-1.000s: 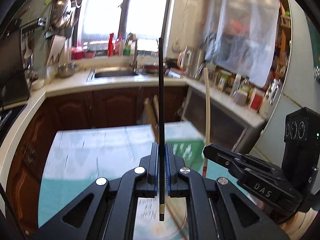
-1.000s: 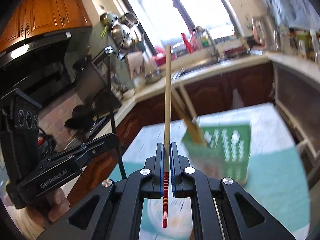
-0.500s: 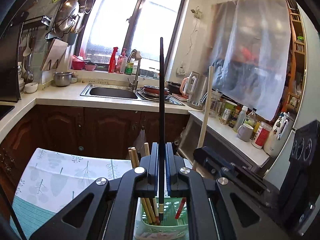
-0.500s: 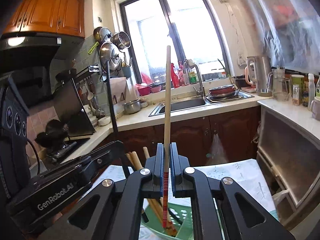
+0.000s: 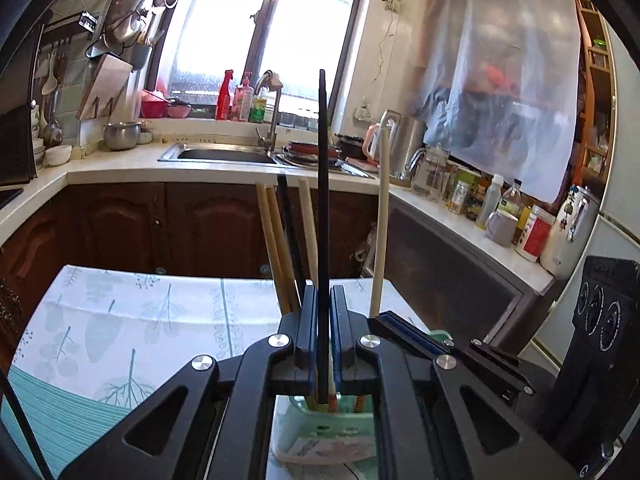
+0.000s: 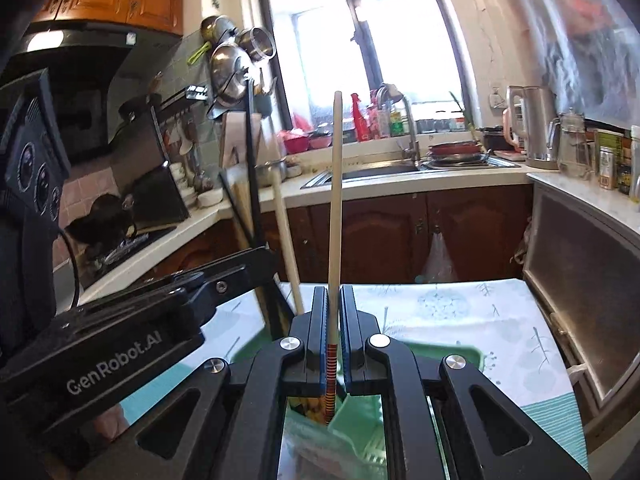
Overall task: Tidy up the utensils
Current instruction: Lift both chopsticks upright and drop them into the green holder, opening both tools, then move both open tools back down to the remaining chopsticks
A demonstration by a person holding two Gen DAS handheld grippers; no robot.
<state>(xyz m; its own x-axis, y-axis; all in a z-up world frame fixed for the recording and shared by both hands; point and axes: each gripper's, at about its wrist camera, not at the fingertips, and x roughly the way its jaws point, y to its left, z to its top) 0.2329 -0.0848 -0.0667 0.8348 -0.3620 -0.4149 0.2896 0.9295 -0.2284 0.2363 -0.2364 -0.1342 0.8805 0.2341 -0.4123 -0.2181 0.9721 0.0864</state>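
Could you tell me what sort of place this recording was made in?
It looks like a lived-in home kitchen. A steel sink with a tap sits under the window, pots and pans hang on the wall, and an electric kettle stands on the counter.

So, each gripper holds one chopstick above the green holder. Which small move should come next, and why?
Probably lower both a little further, then open. The left gripper is shut on the black chopstick and the right gripper on the pale chopstick; both lower tips already sit at the mouth of the green holder, beside other chopsticks.
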